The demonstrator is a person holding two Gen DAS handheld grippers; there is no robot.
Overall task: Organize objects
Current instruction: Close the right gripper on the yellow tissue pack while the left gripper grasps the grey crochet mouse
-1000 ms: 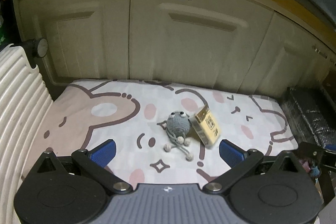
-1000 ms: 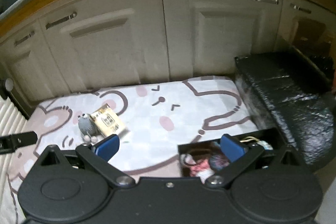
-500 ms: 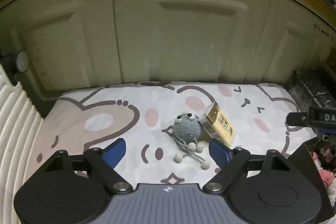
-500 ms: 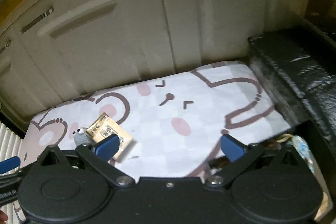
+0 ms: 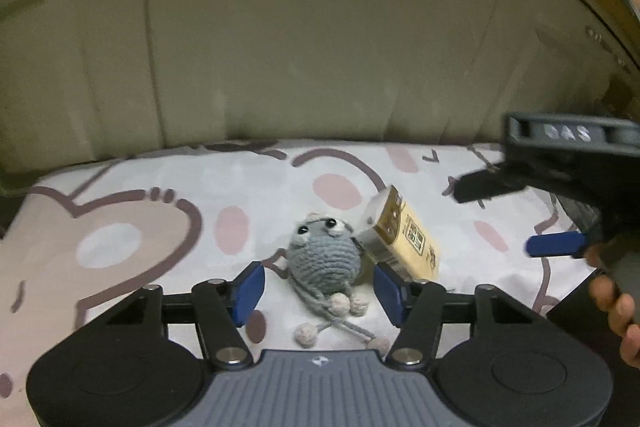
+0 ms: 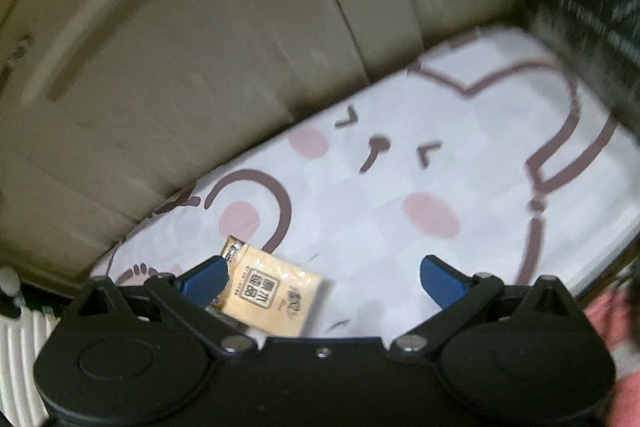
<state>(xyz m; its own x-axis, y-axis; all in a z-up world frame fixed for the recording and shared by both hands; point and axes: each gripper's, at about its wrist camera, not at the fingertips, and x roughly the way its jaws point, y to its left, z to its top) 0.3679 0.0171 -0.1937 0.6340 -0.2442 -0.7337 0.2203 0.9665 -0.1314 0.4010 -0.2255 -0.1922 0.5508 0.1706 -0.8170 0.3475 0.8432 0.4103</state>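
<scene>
Looking past both tools, you face cream cabinet doors (image 5: 280, 47) with a cartoon-printed mat (image 5: 132, 211) spread at their foot. On the far right of the mat sits a dark, crinkled bundle (image 6: 592, 15), blurred in the right wrist view.

Your left gripper (image 5: 316, 287) points down at the grey knitted toy (image 5: 322, 259), which lies on the mat between the two blue pads. The jaws have just been closing around it, yet a strip of mat shows on each side of the toy's body, so the pads are not pressing on it. The toy's cord legs trail toward the tool's body.

Just right of the toy, touching it, the yellow tissue pack (image 5: 404, 239) leans at a tilt; its near end sits behind the left gripper's right pad.

Your right gripper (image 6: 324, 277) has its jaws spread wide and grasps nothing. The tissue pack lies flat-ish between them, hard against the left pad (image 6: 206, 277) and well apart from the other.

Your fingers (image 5: 616, 311) show at the right edge of the left wrist view.
</scene>
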